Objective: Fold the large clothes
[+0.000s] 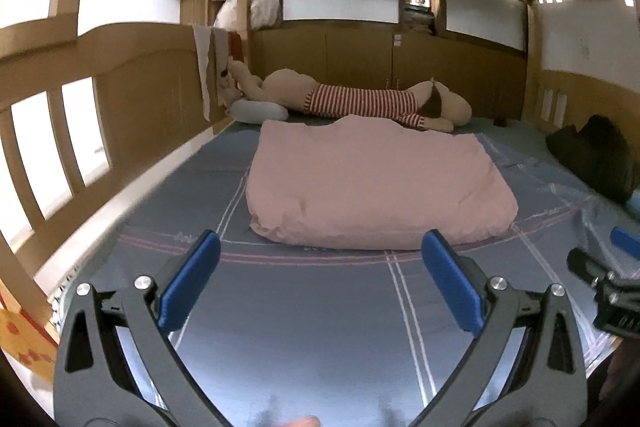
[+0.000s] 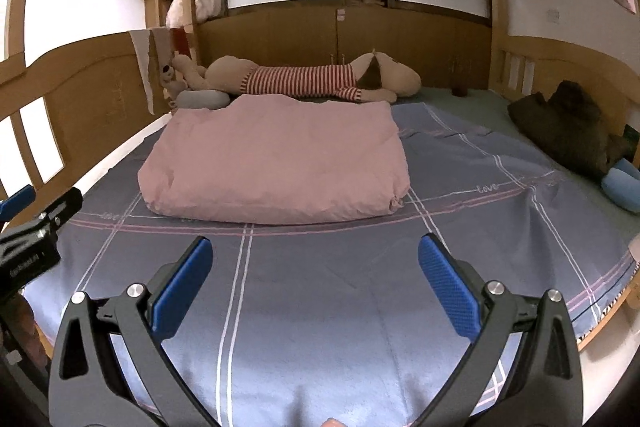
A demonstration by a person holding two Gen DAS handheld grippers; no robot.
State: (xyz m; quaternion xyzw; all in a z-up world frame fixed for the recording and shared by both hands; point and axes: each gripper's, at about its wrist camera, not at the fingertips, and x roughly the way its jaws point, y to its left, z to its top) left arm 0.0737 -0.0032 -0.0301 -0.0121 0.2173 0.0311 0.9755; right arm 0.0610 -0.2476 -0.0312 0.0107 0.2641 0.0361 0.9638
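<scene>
A pink quilt [image 1: 372, 183] lies folded into a thick rectangle on the blue-grey checked bed sheet [image 1: 320, 307]; it also shows in the right wrist view [image 2: 276, 163]. My left gripper [image 1: 320, 247] is open and empty, held above the sheet just short of the quilt's near edge. My right gripper [image 2: 316, 251] is open and empty, also above the sheet [image 2: 320, 307] in front of the quilt. Each gripper shows at the edge of the other's view: the right one [image 1: 608, 275], the left one [image 2: 36, 227].
A large plush dog in a striped shirt [image 2: 304, 79] lies along the far wooden headboard, with a small grey pillow [image 2: 202, 99] beside it. A dark garment heap [image 2: 572, 127] and a blue cushion [image 2: 624, 183] sit at the right. Wooden rails [image 1: 60, 147] bound the left side.
</scene>
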